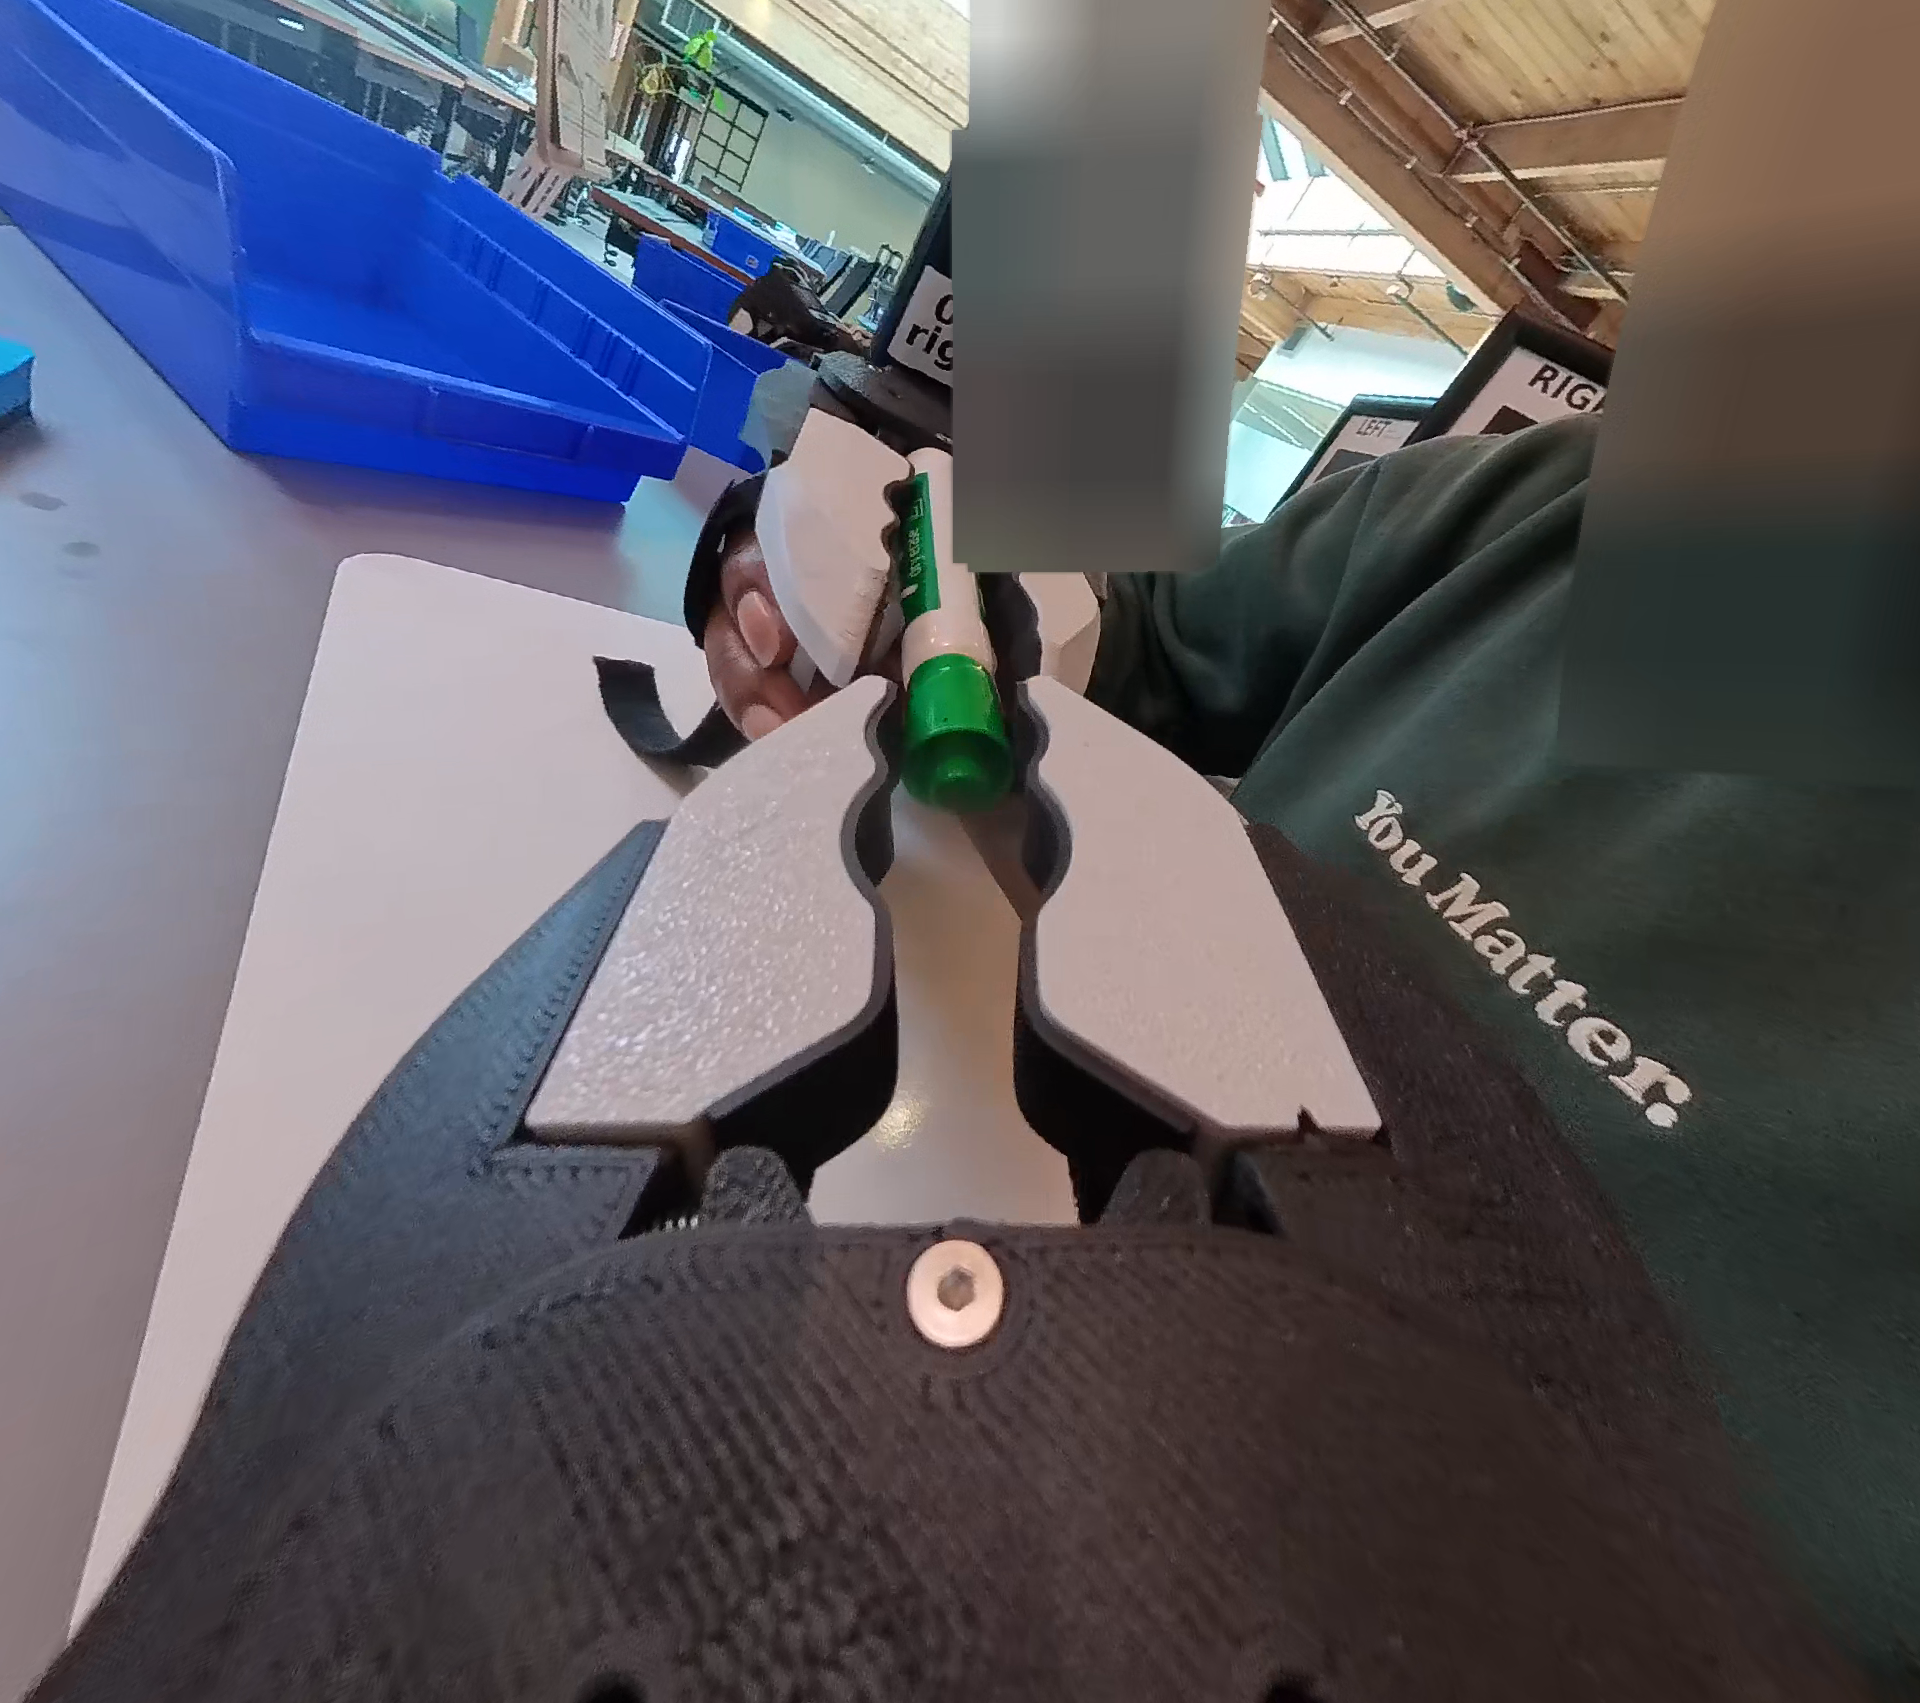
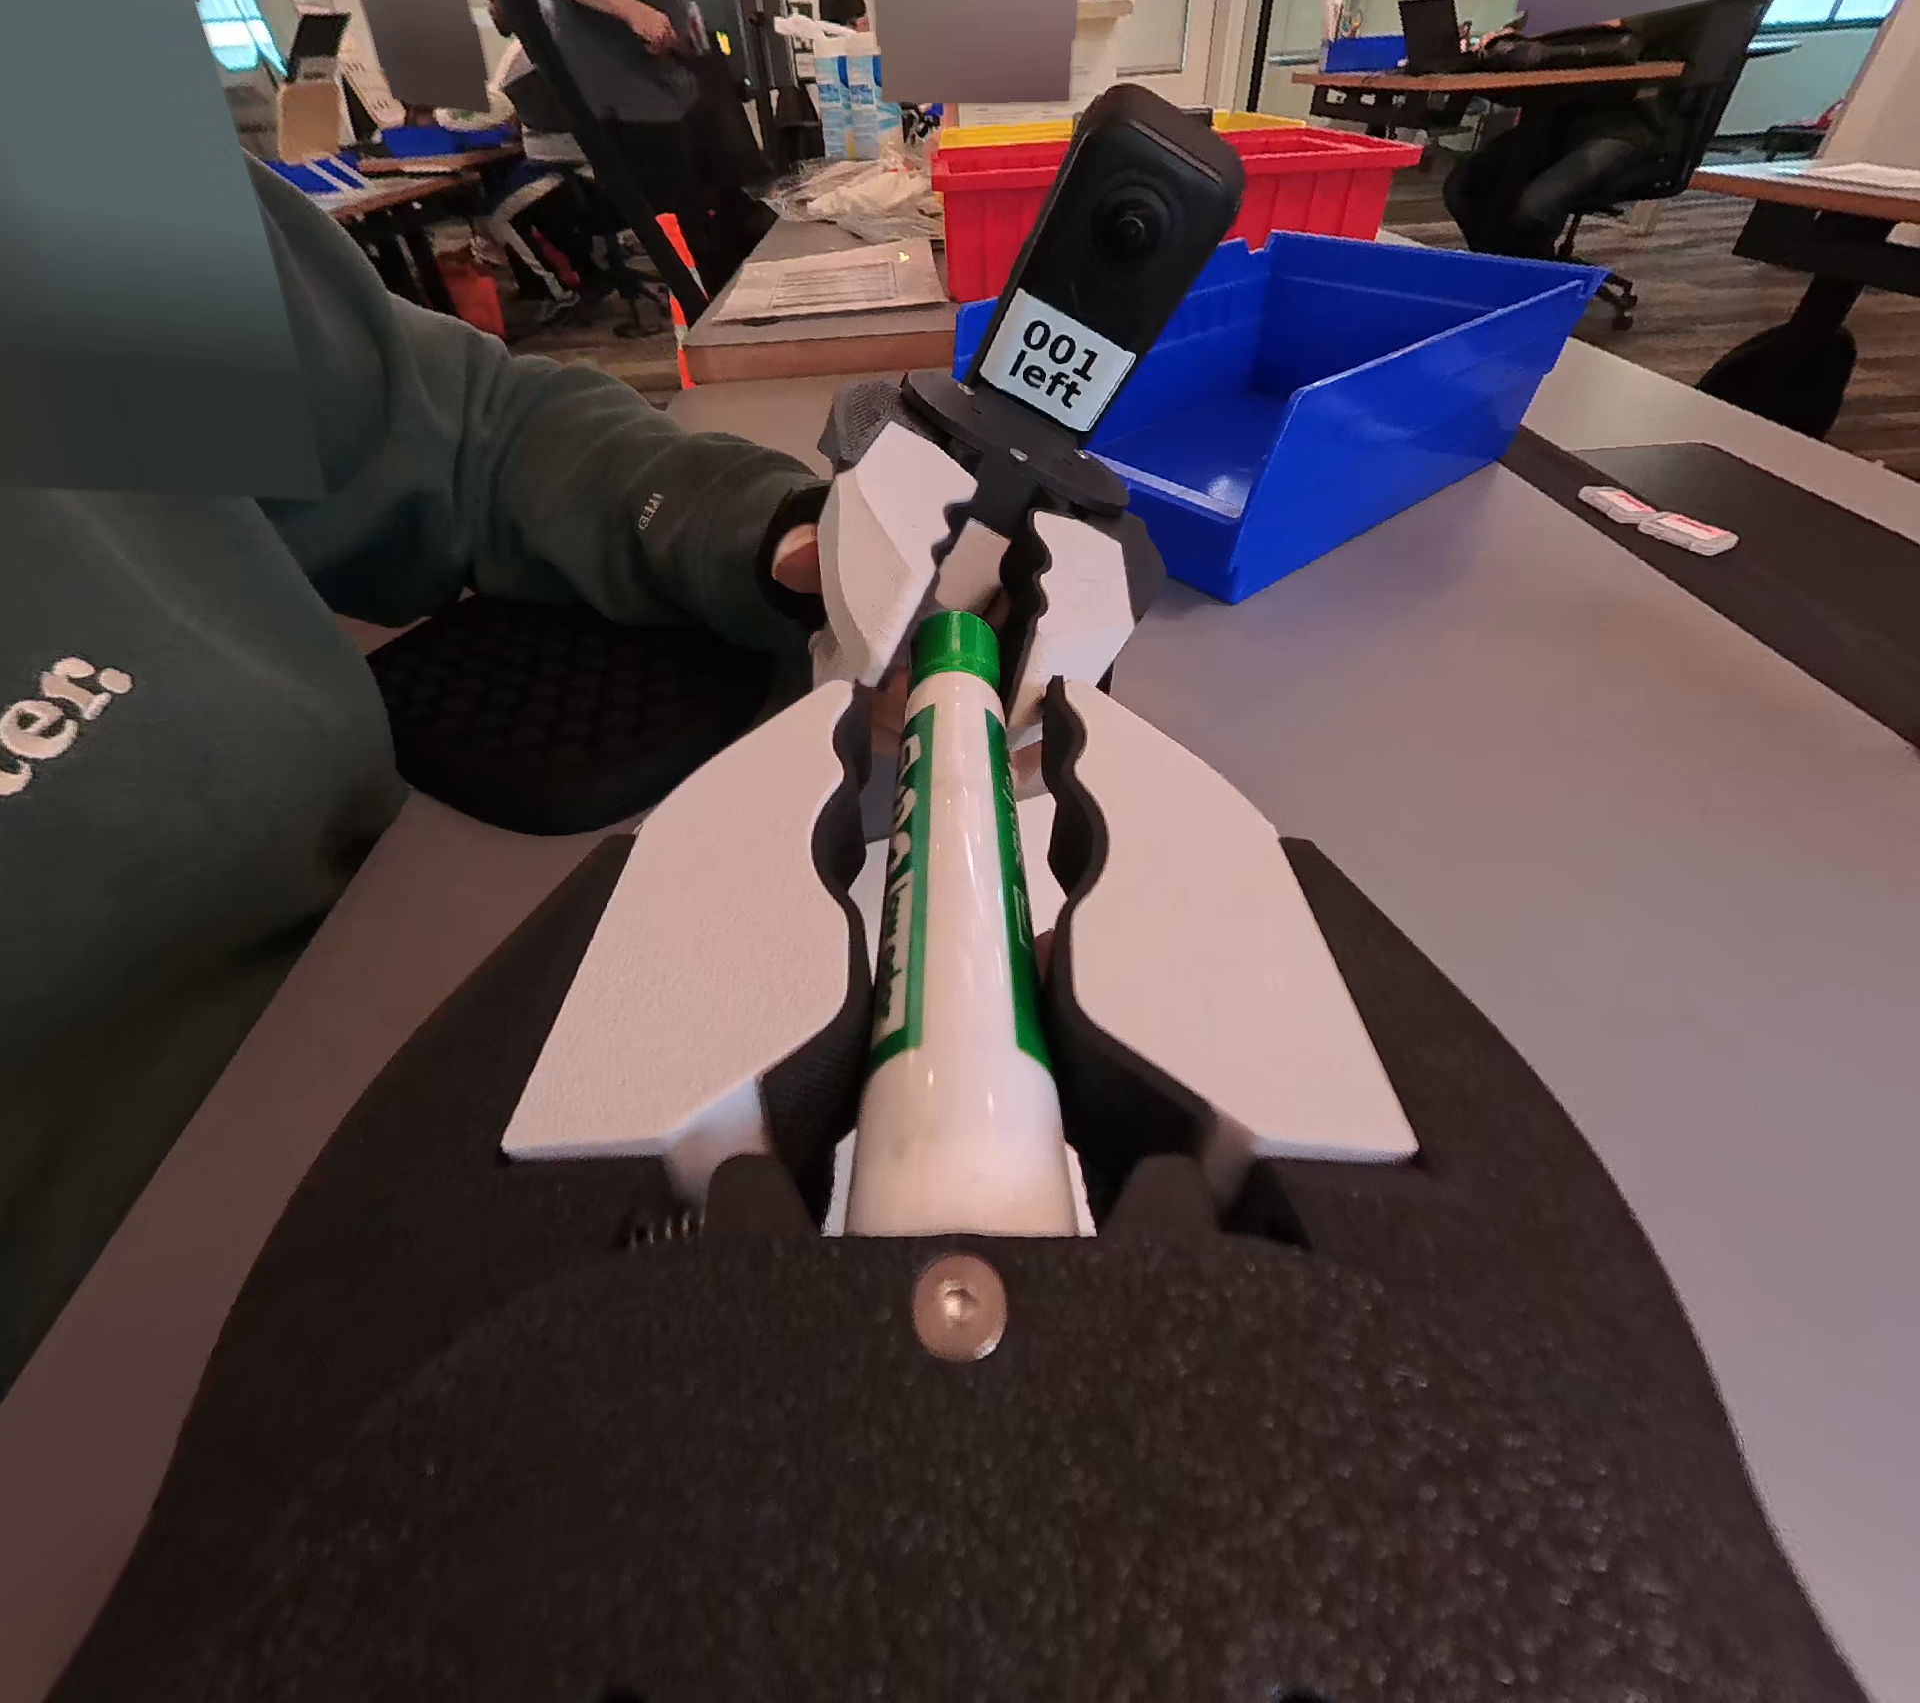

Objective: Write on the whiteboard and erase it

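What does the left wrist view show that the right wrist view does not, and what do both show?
Only the left wrist view shows the whiteboard lying under the left claw, plus a wooden ceiling. Only the right wrist view shows a red bin and the marker's white barrel running back between the right claw's fingers. Both show the green marker, its cap at the left claw's tips, blue bins and the green sleeve.

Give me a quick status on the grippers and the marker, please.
Right gripper shut on marker barrel. Left gripper around green cap, cap on. Whiteboard beneath, nothing in the way.
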`<action>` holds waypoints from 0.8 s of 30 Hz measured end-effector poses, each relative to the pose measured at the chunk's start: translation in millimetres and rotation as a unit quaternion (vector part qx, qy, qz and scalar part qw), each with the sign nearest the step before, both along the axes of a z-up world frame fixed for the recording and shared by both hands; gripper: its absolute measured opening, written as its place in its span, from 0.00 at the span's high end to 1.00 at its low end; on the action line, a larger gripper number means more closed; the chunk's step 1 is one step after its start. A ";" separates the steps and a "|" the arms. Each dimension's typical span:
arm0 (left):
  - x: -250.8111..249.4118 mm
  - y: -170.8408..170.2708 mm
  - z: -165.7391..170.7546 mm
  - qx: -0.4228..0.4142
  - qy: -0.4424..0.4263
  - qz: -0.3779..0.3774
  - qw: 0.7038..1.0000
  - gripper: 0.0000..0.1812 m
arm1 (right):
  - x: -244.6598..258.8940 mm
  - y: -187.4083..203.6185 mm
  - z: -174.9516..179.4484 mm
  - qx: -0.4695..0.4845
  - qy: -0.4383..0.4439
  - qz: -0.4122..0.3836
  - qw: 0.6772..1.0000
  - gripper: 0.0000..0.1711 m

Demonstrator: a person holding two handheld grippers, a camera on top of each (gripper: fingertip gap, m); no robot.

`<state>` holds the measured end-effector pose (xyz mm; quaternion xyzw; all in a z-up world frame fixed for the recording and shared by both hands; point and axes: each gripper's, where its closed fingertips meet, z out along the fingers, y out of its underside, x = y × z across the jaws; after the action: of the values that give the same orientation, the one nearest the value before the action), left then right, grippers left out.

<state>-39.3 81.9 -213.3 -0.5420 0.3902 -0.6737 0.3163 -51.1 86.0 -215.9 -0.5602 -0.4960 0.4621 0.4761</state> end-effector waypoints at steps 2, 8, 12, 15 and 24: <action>0.1 0.3 -1.9 0.016 0.012 0.004 1.000 0.89 | -0.2 0.3 -0.7 0.006 -0.003 -0.002 1.000 0.81; -4.7 3.9 -7.6 0.035 0.030 0.002 0.999 0.90 | -3.9 2.5 -3.2 0.018 -0.017 -0.006 1.000 0.81; -36.5 33.0 9.2 0.014 -0.007 0.063 0.998 0.90 | 13.8 10.7 22.9 0.023 0.023 -0.005 0.999 0.82; -70.6 44.9 -1.0 0.056 0.030 0.122 0.990 0.89 | 69.0 39.1 57.6 0.060 0.042 -0.070 0.995 0.81; -71.0 58.3 -18.1 0.108 0.104 0.178 0.973 0.89 | 48.6 37.3 29.8 0.040 -0.023 -0.039 0.998 0.81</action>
<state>-110.3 140.2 -231.4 -0.6325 0.3886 -0.5004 0.4456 -2.5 123.3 -186.1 -0.5701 -0.5027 0.4098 0.5044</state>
